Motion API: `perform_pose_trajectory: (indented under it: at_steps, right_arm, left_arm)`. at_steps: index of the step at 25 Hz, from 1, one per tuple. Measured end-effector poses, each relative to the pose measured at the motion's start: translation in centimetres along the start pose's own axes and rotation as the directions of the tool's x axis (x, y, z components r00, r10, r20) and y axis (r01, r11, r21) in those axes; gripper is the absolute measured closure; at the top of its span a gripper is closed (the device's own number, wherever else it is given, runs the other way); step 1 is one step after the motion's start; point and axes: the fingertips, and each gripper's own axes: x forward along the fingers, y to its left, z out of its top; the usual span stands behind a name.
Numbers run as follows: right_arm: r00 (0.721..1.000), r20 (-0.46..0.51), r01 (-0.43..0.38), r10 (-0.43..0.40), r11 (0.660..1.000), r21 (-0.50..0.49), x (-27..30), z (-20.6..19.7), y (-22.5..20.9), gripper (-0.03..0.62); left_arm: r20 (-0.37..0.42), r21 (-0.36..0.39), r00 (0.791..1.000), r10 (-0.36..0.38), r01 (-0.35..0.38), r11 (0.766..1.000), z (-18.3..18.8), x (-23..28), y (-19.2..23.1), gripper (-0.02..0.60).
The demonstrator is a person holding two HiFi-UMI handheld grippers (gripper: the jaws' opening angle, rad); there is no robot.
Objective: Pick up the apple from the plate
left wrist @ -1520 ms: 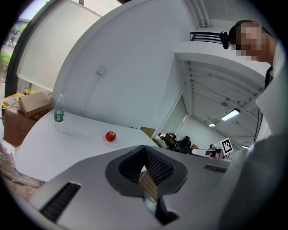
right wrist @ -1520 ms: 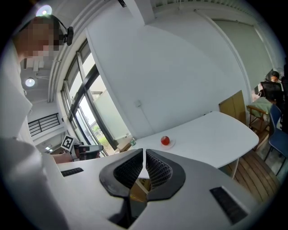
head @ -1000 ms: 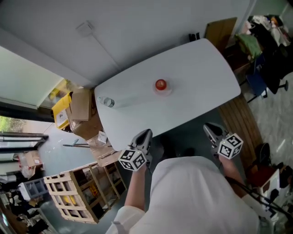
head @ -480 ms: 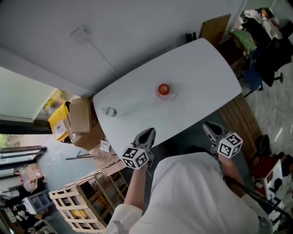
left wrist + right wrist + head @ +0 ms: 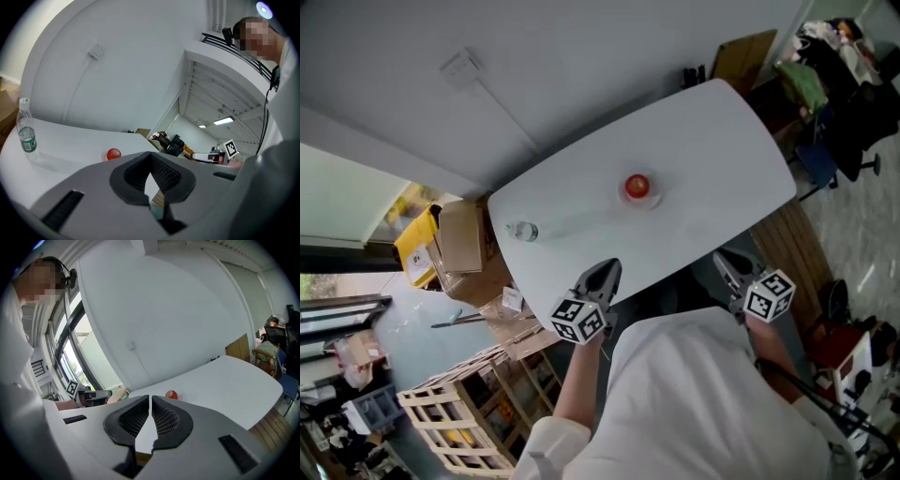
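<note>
A red apple (image 5: 637, 185) rests on a small white plate (image 5: 648, 199) near the middle of the long white table (image 5: 712, 159). Both grippers hover at the table's near edge, well short of the apple. My left gripper (image 5: 605, 268) is shut and empty; its view shows the apple (image 5: 113, 153) ahead, to the left of the closed jaws (image 5: 150, 165). My right gripper (image 5: 725, 259) also stands shut with nothing in it, and the apple (image 5: 171, 394) lies just beyond its jaw tips (image 5: 149, 401), slightly right.
A clear water bottle (image 5: 523, 231) stands on the table's left end, also visible as the bottle (image 5: 26, 133). Cardboard boxes (image 5: 464, 239) and a wooden crate (image 5: 459, 403) sit on the floor at left. Chairs and clutter (image 5: 848, 75) stand past the right end.
Both grippers have edged a little forward toward the table's near edge. Their jaws stay shut, and the apple and bottle have not moved.
</note>
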Motion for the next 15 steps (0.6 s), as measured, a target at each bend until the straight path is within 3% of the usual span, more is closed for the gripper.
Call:
perform_pose_trajectory:
  at_steps: [10, 15]
  right_arm:
    - [0.99, -0.076, -0.12, 0.118, 0.992, -0.028, 3.4, 3.0, -3.2, 0.551]
    - [0.975, -0.139, -0.181, 0.176, 0.983, -0.029, 4.9, 3.7, -4.9, 0.551]
  left_arm:
    - [0.071, -0.032, 0.993, 0.096, -0.094, 0.995, 1.2, 3.2, 0.0, 0.58]
    - [0.091, -0.045, 0.979, 0.184, -0.18, 0.983, 1.4, 5.6, 1.2, 0.58]
